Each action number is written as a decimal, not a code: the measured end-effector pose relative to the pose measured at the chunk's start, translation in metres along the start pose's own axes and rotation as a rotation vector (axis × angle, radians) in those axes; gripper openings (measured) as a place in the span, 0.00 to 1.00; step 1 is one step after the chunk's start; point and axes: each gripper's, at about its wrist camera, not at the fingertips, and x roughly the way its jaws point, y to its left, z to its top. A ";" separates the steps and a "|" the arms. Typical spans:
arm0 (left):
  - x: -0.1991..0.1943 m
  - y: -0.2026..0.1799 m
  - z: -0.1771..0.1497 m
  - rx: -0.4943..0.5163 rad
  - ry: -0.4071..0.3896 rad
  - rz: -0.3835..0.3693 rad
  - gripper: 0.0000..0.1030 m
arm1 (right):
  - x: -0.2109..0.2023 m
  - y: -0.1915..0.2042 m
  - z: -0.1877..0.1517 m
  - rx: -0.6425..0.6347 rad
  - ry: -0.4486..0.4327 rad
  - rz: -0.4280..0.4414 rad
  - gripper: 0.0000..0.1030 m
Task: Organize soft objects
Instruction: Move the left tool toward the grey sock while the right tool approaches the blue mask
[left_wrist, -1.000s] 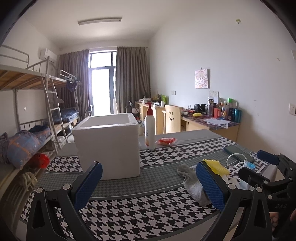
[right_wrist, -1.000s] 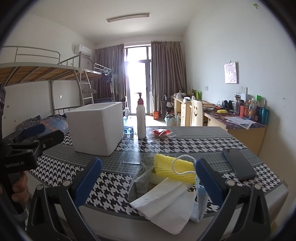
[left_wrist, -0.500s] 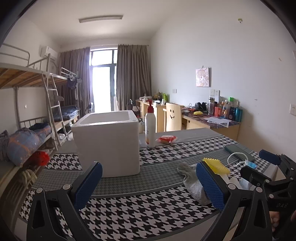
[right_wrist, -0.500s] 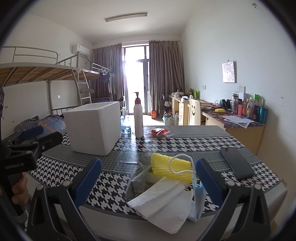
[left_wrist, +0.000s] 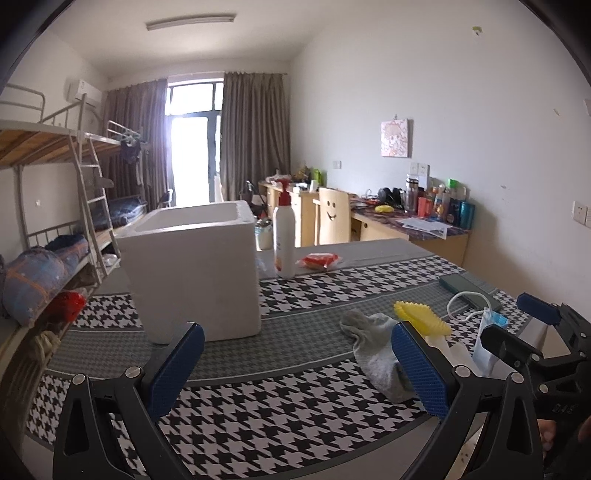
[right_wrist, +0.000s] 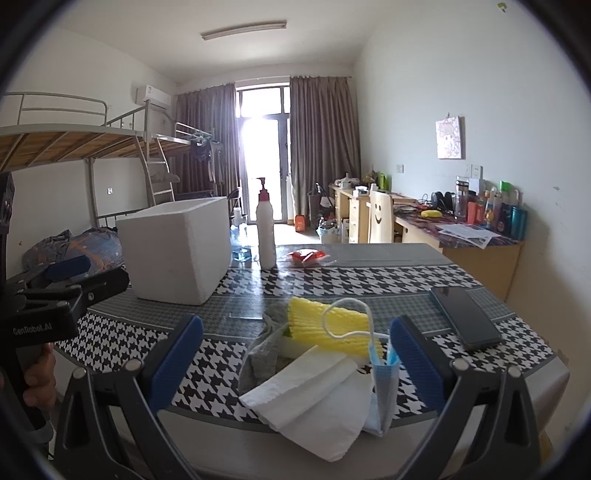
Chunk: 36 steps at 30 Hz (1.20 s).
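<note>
A pile of soft things lies at the table's near right edge: a grey sock (left_wrist: 373, 345) (right_wrist: 264, 354), a yellow ribbed sponge (right_wrist: 325, 325) (left_wrist: 421, 313), a white tissue (right_wrist: 314, 395) and a blue face mask (right_wrist: 384, 380) with a white ear loop. A white foam box (left_wrist: 195, 273) (right_wrist: 175, 249) stands open-topped at the left. My left gripper (left_wrist: 295, 369) is open above the cloth, between box and sock. My right gripper (right_wrist: 295, 365) is open just in front of the pile, nothing between its fingers; it also shows at the right of the left wrist view (left_wrist: 532, 325).
A white pump bottle (left_wrist: 283, 236) (right_wrist: 266, 232) and a red packet (left_wrist: 319, 260) (right_wrist: 306, 256) sit at the back of the houndstooth tablecloth (left_wrist: 258, 417). A dark phone (right_wrist: 463, 317) lies at the right. A hand (right_wrist: 37, 373) holds the left gripper. Bunk beds stand at the left, desks at the right.
Both views have shifted only slightly; the pile sits a little closer and lower between the right gripper's fingers. Both grippers stay open and nothing on the table has moved.
</note>
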 end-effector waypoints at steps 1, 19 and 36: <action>0.000 -0.002 -0.001 0.004 0.002 -0.003 0.99 | 0.000 -0.001 0.000 0.001 0.002 -0.003 0.99; 0.043 -0.034 -0.009 0.057 0.108 -0.100 0.99 | 0.006 -0.033 -0.020 0.052 0.083 -0.086 0.99; 0.086 -0.055 -0.020 0.074 0.271 -0.170 0.95 | 0.022 -0.052 -0.037 0.100 0.167 -0.104 0.99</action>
